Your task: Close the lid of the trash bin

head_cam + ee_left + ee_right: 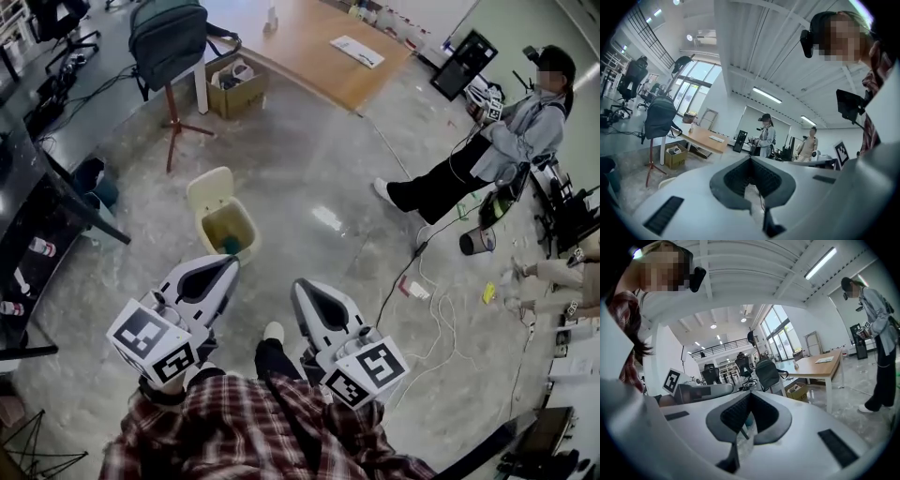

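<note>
A cream trash bin [247, 217] stands on the floor just ahead of me. Its lid [210, 189] is flipped up and back at the far left side, and something teal lies inside. My left gripper [229, 262] hovers with its tip at the bin's near rim, jaws shut and empty. My right gripper [302, 285] is to the right of the bin and apart from it, with its jaws together and nothing between them. Both grippers point roughly level, as the left gripper [751, 158] and the right gripper [749, 394] show in their own views.
A person in grey [525, 139] stands at the right, with cables [412, 272] and a black bucket [476, 241] on the floor nearby. A backpack on a stand [167, 37], a cardboard box [236, 86] and a wooden table [309, 37] lie beyond the bin. A black desk [28, 220] lines the left.
</note>
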A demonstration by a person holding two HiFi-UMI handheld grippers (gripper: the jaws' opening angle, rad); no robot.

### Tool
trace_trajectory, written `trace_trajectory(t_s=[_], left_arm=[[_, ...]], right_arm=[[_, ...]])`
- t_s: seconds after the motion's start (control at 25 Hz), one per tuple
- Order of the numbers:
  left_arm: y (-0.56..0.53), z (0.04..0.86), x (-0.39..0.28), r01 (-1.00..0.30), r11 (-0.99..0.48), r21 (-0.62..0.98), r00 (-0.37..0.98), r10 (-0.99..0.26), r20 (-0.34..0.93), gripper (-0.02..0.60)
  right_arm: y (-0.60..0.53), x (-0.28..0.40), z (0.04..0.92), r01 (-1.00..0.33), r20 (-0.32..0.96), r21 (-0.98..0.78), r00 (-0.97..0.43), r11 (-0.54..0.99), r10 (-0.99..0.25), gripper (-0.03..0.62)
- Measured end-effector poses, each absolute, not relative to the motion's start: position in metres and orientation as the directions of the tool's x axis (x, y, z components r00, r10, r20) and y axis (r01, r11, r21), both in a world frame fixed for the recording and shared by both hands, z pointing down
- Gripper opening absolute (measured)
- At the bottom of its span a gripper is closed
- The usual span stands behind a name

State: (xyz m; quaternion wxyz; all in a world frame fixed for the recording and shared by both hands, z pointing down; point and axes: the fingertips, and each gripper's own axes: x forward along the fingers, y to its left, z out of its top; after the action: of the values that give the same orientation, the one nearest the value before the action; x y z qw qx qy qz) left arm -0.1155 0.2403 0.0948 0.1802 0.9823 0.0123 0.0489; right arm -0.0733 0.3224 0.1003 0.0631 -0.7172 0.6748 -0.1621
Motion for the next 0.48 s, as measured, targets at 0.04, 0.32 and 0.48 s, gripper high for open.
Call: trace_trajectory(t_s=[0.04,0.32,0.48], left_arm=[[0.239,0.091,-0.104,-0.016,-0.935,0.354,0.996,0.015,0.086,0.009],[0.24,0.09,-0.053,-0.141,-0.928,0.344,0.989,-0.121,0.081,0.009],[0.225,0.096,-0.048,-0.218,-0.912,0.348,0.976,-0.193,0.104,0.009]], right_arm=[[0.322,-0.061,0.098,-0.951,0.151,-0.304,0.011,-0.057,-0.988,0.012],[0.325,0.0,0.1,-0.958,0.166,-0.28,-0.113,0.063,-0.98,0.012],[0.309,0.012,0.11,-0.939,0.17,-0.321,-0.182,0.12,-0.968,0.012]])
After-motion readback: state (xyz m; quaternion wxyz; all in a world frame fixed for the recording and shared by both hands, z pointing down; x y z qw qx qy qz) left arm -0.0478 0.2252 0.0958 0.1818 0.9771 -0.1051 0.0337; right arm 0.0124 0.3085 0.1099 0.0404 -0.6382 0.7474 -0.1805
